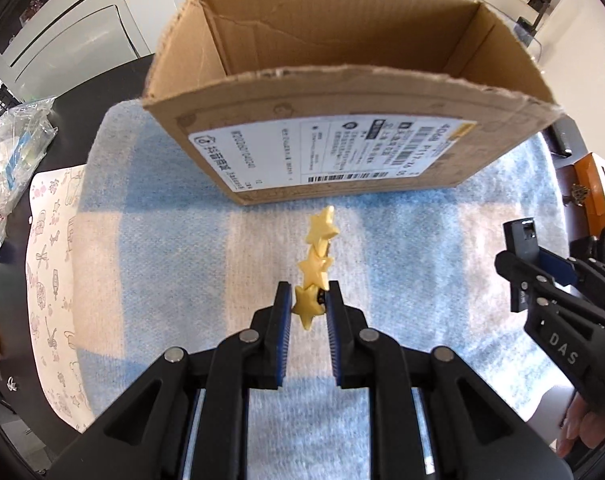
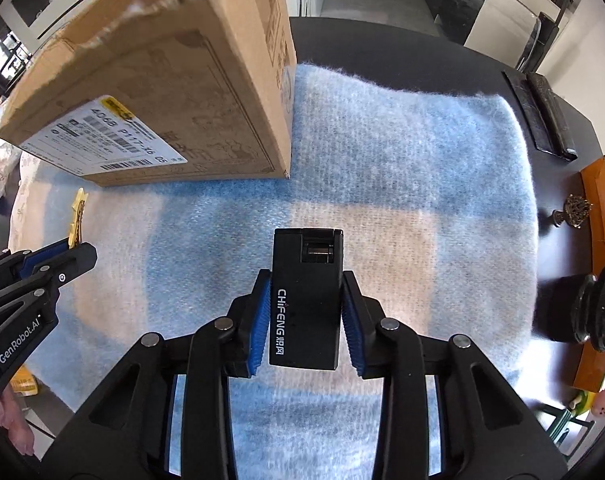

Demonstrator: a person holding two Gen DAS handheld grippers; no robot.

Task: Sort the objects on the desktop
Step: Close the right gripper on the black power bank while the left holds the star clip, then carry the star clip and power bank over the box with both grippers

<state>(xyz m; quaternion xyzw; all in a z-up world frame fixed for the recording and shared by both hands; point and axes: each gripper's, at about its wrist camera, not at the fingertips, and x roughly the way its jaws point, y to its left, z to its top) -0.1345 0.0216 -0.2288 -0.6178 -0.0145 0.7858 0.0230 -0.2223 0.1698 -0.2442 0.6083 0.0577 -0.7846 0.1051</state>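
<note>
Cardboard box (image 1: 342, 80) waits open for sorting
Left tongs (image 1: 309, 304) pinch the star clip (image 1: 316, 264); right tongs (image 2: 305, 312) clamp the black lighter (image 2: 306, 296); both ready to drop in.

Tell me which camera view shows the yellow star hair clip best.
The left wrist view. There the star hair clip sits centred, all three stars visible, its lower end pinched in the left gripper. The right wrist view catches only a thin edge-on sliver of it at the far left.

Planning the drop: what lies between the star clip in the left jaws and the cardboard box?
Nothing but bare blue-and-white cloth between the star clip and the cardboard box, as the left wrist view shows.
</note>
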